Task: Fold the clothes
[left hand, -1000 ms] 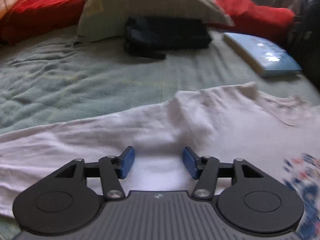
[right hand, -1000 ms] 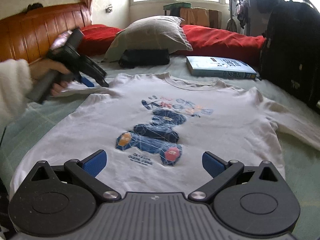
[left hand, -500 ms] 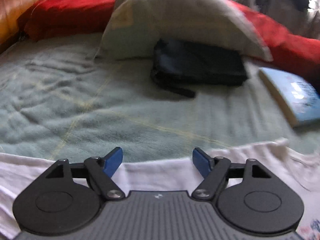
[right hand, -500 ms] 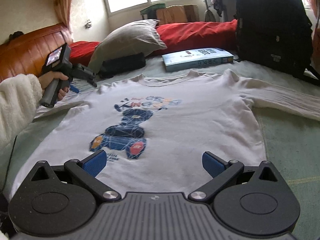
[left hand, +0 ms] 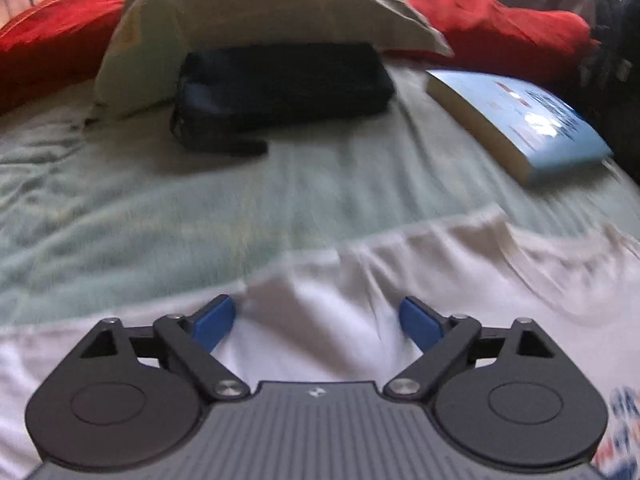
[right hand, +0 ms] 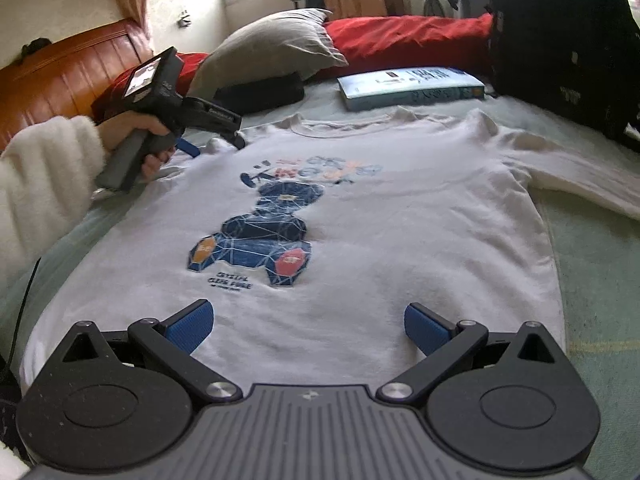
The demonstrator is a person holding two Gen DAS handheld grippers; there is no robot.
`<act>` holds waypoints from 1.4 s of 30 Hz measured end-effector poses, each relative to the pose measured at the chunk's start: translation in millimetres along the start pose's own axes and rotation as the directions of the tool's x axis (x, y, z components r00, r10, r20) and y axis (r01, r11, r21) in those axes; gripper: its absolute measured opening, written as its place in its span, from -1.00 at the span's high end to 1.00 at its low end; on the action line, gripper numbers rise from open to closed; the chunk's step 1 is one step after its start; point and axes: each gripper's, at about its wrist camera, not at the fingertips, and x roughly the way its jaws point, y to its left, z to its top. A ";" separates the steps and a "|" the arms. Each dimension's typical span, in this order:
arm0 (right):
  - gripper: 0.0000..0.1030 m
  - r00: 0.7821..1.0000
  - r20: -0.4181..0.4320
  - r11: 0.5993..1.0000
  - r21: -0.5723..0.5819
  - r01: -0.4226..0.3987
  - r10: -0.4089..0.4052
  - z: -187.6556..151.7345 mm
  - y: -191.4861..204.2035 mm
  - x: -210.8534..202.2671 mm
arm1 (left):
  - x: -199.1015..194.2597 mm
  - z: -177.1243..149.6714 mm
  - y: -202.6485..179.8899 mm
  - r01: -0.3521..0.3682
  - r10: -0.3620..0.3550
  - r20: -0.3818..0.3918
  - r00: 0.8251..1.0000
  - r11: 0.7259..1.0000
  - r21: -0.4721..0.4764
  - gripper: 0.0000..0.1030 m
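White cotton sweatshirt [right hand: 400, 208] lies flat and face up on the bed [left hand: 160, 216], collar toward the pillow [right hand: 272, 48], one sleeve trailing off to the right. To fold it well, we judge we should pinch a shoulder seam and the hem on one side together, then carry that edge over evenly so the print stays smooth. Our left claw [left hand: 316, 320] hangs over the shoulder by the collar, its jaws opening wide with cloth beneath them but nothing pinched. Our right claw [right hand: 308, 324] stands spread above the hem, gripping nothing.
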 end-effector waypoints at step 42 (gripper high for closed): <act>0.43 0.991 -0.084 0.736 -0.664 -0.133 0.104 118.2 226.8 153.7 | -193.3 -225.1 138.2 -0.058 -0.011 0.246 0.969 0.960 0.272 -0.82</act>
